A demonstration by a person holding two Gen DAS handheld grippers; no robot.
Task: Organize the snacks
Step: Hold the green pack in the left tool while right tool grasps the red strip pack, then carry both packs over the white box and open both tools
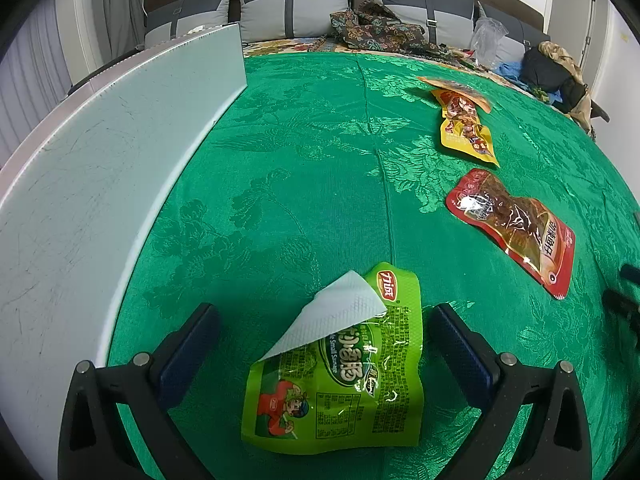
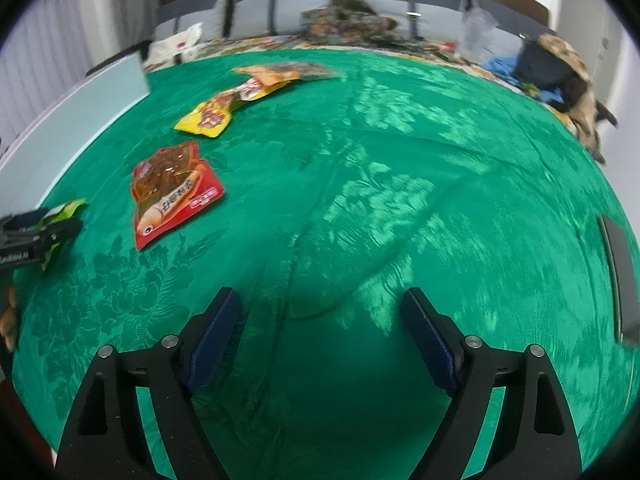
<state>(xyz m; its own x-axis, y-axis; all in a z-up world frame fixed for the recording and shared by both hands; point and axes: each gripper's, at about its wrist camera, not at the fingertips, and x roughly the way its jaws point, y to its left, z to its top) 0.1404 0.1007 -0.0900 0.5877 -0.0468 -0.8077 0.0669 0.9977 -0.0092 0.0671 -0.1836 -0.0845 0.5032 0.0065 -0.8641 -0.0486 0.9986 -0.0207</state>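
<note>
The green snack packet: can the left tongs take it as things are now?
Probably yes. The left tongs are open, with the green snack packet lying between the fingers on the green cloth. Only its own folded-over corner lies on top.

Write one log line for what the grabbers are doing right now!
left gripper: open around green snack packet | right gripper: open, nothing between fingers | red packet, yellow packet: on green cloth

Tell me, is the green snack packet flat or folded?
Folded: one corner of the green snack packet is turned over, showing its white inside; the rest lies flat.
</note>
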